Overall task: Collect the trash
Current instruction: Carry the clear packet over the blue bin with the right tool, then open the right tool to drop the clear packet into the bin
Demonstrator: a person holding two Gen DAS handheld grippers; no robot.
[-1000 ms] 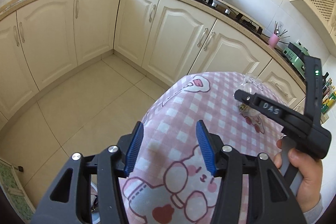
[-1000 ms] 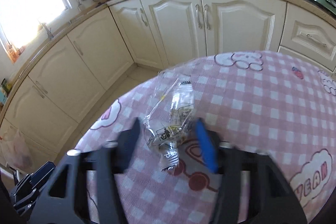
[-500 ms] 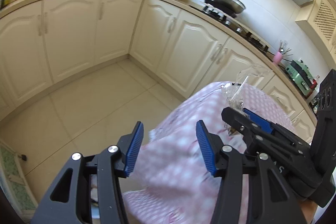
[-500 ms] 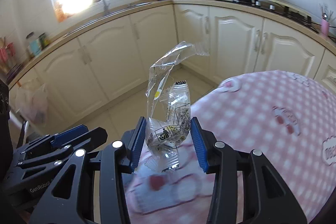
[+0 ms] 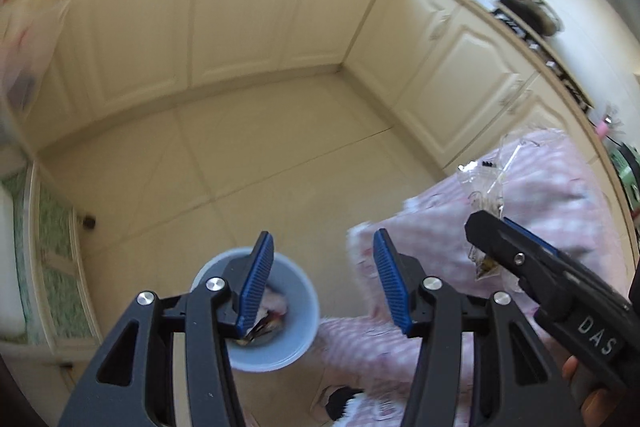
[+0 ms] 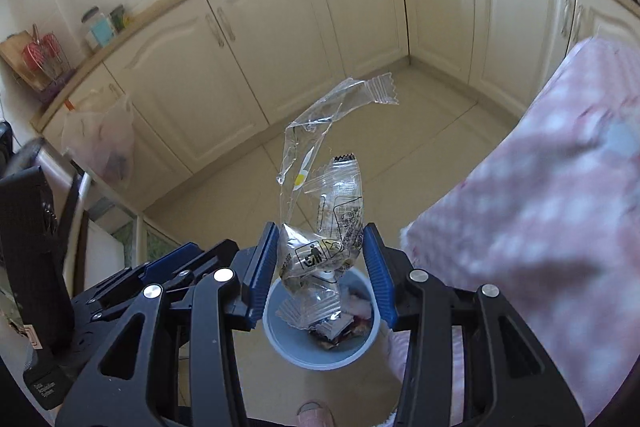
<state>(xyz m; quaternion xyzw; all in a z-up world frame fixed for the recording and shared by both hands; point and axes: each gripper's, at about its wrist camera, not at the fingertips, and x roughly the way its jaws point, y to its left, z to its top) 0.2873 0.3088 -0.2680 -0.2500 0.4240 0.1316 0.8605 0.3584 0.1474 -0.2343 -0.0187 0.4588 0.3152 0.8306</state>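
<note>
At far left in my right-wrist view, a plastic bag [image 6: 105,143] hangs against the cream cabinets [image 6: 280,39]; what it holds is too blurred to tell. Between the cabinets and me lies bare tiled floor [image 5: 224,163], open room on all sides of the bin.

My left tongs [image 5: 323,279] stand released, nothing between the blue pads [image 5: 256,279]. They hang above the pale blue bin [image 5: 298,311], which stands on the floor, its mouth open upward. Crumpled wrappers [image 6: 340,327] lie in its bottom.

My right tongs [image 6: 324,263] are clenched on a bundle of clear plastic wrappers [image 6: 320,227], both pads pressing its sides. The bundle is in the air directly over the bin's mouth, apart from the rim; one long strip stands up from it with a serrated end [image 6: 380,89]. In the left-wrist view the same tongs [image 5: 486,233] show at right with the wrappers [image 5: 486,187] in their tips.

At far right the surface under a pink checked cloth [image 6: 552,211] ends in a hanging edge [image 5: 360,247] just beside the bin. A slippered foot [image 6: 314,414] shows at the bottom edge, near the bin.
</note>
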